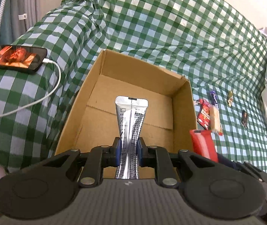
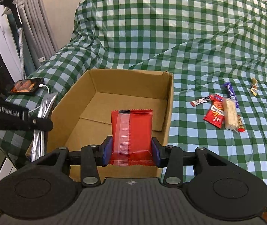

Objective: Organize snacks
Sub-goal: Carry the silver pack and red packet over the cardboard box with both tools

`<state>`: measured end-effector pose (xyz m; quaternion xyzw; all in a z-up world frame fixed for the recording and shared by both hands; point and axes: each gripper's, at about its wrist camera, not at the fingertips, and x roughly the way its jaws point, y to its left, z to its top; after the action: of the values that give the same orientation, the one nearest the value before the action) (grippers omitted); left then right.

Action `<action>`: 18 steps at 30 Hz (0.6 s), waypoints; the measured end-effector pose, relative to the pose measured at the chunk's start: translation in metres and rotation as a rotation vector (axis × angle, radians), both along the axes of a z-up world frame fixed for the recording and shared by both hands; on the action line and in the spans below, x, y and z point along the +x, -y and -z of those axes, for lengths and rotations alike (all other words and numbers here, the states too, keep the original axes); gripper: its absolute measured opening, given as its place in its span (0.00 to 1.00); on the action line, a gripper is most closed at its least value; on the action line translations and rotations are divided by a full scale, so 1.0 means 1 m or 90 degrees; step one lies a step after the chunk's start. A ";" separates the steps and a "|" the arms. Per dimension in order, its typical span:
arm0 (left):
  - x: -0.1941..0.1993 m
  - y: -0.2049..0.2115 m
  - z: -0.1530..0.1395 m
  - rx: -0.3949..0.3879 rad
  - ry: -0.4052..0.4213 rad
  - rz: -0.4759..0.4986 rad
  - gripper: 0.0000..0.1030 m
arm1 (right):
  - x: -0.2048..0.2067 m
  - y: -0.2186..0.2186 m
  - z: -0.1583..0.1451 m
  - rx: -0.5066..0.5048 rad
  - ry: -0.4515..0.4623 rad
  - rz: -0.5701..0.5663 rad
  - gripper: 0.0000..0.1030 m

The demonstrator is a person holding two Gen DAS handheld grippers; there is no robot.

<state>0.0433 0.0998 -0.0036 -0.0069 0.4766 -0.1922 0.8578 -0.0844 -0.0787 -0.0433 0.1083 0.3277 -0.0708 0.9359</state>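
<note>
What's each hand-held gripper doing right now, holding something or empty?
Left hand-held gripper: closed on a silver packet, above the cardboard box.
Right hand-held gripper: closed on a red packet, above the same box.

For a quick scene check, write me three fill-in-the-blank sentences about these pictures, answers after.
1. The left tool is shut on a ____ sachet.
2. The right tool grips a ____ packet.
3. Both snacks hang over an empty ____ box.

Missing words: silver; red; cardboard
</note>
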 end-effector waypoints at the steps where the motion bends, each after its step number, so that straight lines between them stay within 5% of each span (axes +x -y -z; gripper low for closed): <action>1: 0.004 0.002 0.002 0.001 -0.001 0.000 0.19 | 0.003 0.000 0.001 0.000 -0.003 -0.002 0.44; 18: 0.054 0.026 0.041 0.023 -0.034 0.006 0.19 | 0.059 0.007 0.024 0.018 -0.040 -0.013 0.44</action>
<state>0.0976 0.0737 -0.0451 0.0059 0.5026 -0.1875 0.8439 -0.0258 -0.0859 -0.0669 0.1155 0.3593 -0.0597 0.9241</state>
